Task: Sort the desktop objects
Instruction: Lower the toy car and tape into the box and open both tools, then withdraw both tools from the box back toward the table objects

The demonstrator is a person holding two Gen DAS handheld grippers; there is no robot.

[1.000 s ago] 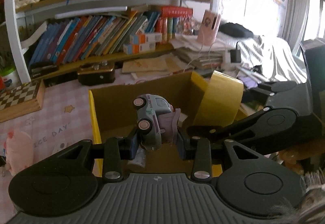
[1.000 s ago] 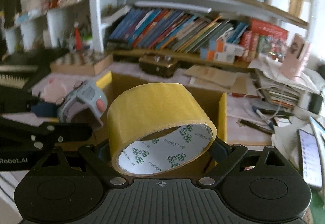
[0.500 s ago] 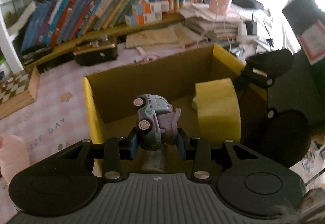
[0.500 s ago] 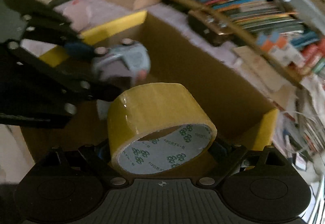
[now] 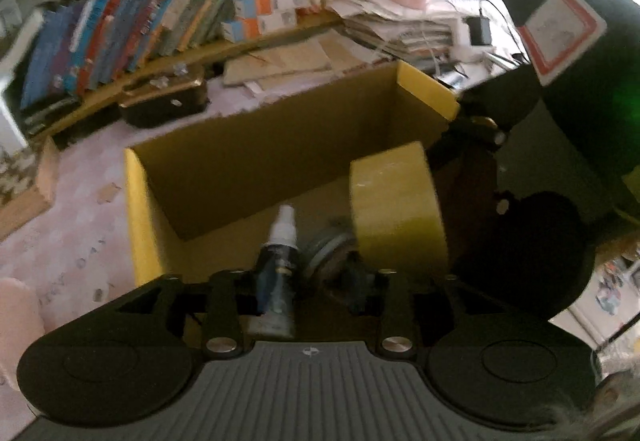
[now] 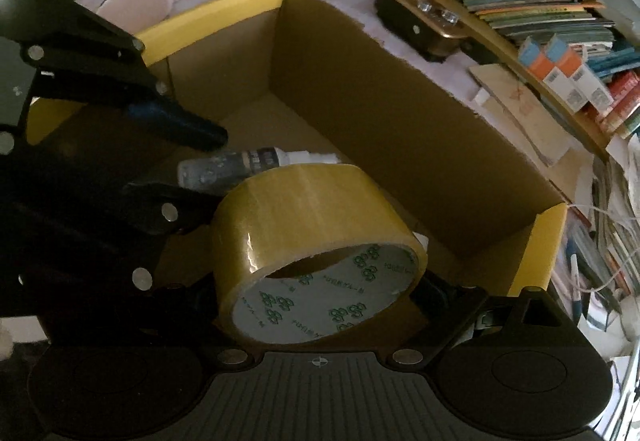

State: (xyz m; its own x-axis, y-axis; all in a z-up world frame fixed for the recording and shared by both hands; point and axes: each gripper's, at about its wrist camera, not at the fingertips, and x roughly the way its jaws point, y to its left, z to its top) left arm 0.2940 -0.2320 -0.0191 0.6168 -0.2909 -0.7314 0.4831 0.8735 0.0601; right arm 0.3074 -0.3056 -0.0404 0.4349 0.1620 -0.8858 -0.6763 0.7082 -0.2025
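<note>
Inside the brown cardboard box with yellow flaps [image 6: 400, 101], both tools hang low so that their loads go in from a short height and don't bounce out. The left tool [image 5: 308, 281] points steeply down over the near left part of the box floor. Its jaws have just been opening and now stand a modest way apart with nothing pressed between the pads. The small grey toy car [image 5: 332, 253] shows only as a blur just beyond the right-hand finger, so it looks released into the box, though whether it has landed I cannot tell. Under the gap lies a dark little spray bottle with a white cap [image 5: 280, 241], flat on the box floor with its cap towards the far wall.

The right tool [image 6: 320, 289] tips more steeply and is clamped across the wide roll of yellow packing tape [image 6: 312, 209], gripping its two flat sides, printed core facing the camera. The roll hangs to the right of the bottle, just above the floor and not yet set down. My guess is its release comes next. The pink-checked bench [image 5: 80, 233] lies left of the box
</note>
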